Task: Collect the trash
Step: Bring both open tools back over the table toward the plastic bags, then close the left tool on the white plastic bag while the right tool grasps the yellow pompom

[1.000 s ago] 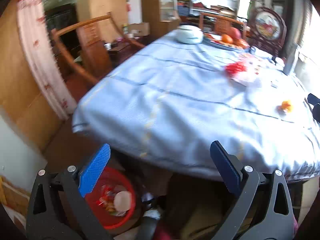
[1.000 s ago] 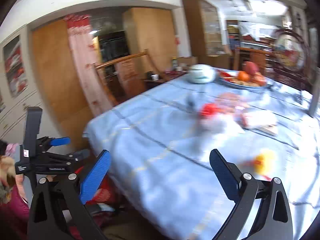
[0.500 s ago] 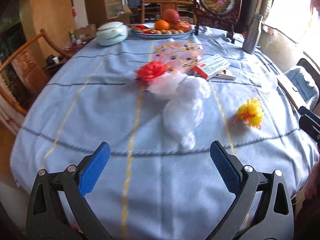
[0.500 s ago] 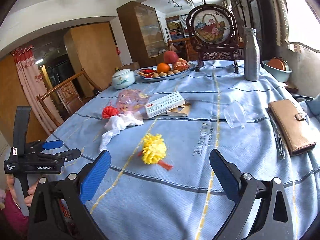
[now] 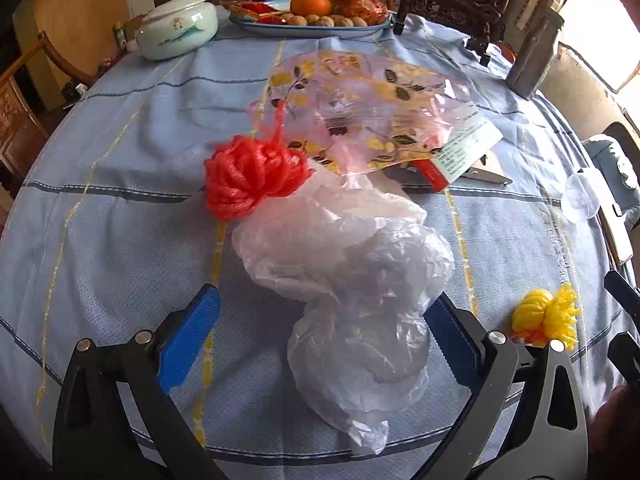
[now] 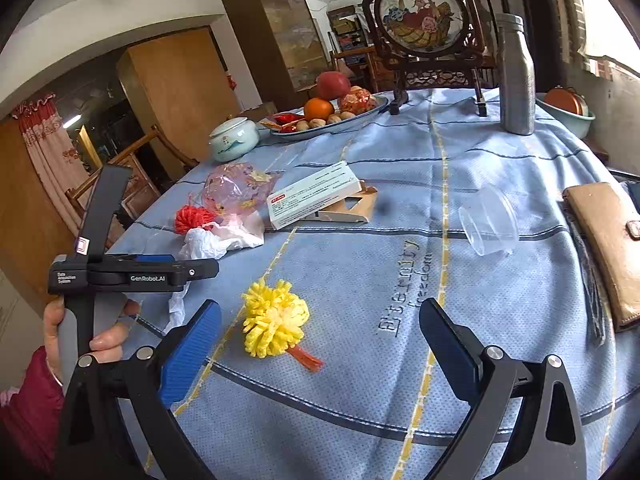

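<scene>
A crumpled white plastic bag [image 5: 352, 280] lies on the blue tablecloth [image 5: 120, 240], its near end between the fingers of my open left gripper [image 5: 320, 332]. A red net ball [image 5: 252, 180] and a pink printed plastic bag [image 5: 360, 112] lie just behind it. A yellow net ball [image 6: 276, 318] lies just ahead of my open, empty right gripper [image 6: 320, 340]; it also shows in the left wrist view [image 5: 544, 320]. The white bag [image 6: 216, 240] and the left gripper's body [image 6: 120, 272] show at the left of the right wrist view.
A white and red box [image 6: 316, 194] rests on a cardboard piece. A clear plastic cup [image 6: 488, 224] lies on its side, a brown wallet [image 6: 608, 240] at the right. A fruit plate [image 6: 332, 116], lidded ceramic jar [image 6: 234, 140], metal bottle [image 6: 516, 80] and framed ornament [image 6: 424, 16] stand at the back.
My left gripper swung up from the red bin under the table and moved in over the white bag. My right gripper moved closer to the yellow net ball.
</scene>
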Available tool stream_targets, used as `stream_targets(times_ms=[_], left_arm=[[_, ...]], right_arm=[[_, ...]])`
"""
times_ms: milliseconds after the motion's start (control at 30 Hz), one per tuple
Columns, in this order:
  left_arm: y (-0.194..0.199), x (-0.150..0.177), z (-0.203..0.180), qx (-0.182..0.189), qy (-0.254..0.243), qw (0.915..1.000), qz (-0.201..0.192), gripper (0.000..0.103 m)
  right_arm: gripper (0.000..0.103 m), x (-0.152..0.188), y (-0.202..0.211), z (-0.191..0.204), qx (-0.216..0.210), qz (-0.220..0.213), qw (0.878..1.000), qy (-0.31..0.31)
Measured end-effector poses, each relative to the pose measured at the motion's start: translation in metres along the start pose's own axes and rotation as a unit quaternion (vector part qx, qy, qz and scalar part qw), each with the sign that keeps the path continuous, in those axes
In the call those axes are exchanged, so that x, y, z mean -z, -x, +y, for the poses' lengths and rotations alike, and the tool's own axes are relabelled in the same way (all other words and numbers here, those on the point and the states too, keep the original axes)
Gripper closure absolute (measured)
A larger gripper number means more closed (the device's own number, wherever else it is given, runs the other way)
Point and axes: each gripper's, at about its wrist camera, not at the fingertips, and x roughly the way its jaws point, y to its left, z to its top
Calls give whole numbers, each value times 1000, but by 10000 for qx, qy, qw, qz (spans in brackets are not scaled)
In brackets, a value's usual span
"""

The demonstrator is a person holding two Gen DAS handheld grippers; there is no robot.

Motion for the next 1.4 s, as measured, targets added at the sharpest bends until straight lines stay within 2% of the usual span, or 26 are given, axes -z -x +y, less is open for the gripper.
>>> stream_targets(times_ms=[167,300,400,500,567,700,933,1033,1200,1233,1267,1300,1400], left_arm=[[6,14,38,-195,174,9997,24,7],[12,23,59,-346,350,9988,-20,7],[14,23,49,-406,200,9989,-128,7],[12,22,32,-692,-134,9973,-208,7],[7,22,24,-650,-405,9970,-73,7],[4,20,33,-381,-201,9991,2,7],[4,21,31,-392,-243,9989,-11,7],[4,21,32,-391,-243,9989,-10,7],[5,22,31,-388,-257,9989,-16,7],[5,22,32,-386,-259,9989,-15,7],[5,22,31,-388,-257,9989,-15,7],[5,22,31,-390,-257,9989,-14,7],[4,21,31,-388,-251,9989,-2,7]], right_arm=[[6,0,2,-9,-183,-31,9995,-271],[6,-1,-4,-7,-173,98,9996,-222],[6,1,-5,0,7,138,9999,-85],[6,2,-8,9,231,211,9994,112],[6,4,-12,20,452,300,9979,363],[6,7,-19,44,739,443,9913,992],[6,-2,-38,51,592,816,9889,1091],[18,-6,-46,55,657,852,9869,1201],[42,-6,-58,55,416,1142,9854,1190],[49,-6,-60,55,375,1195,9852,1171],[61,-6,-62,55,326,1258,9849,1142],[66,-6,-64,54,304,1307,9847,1110],[66,-6,-62,54,282,1276,9854,1092]])
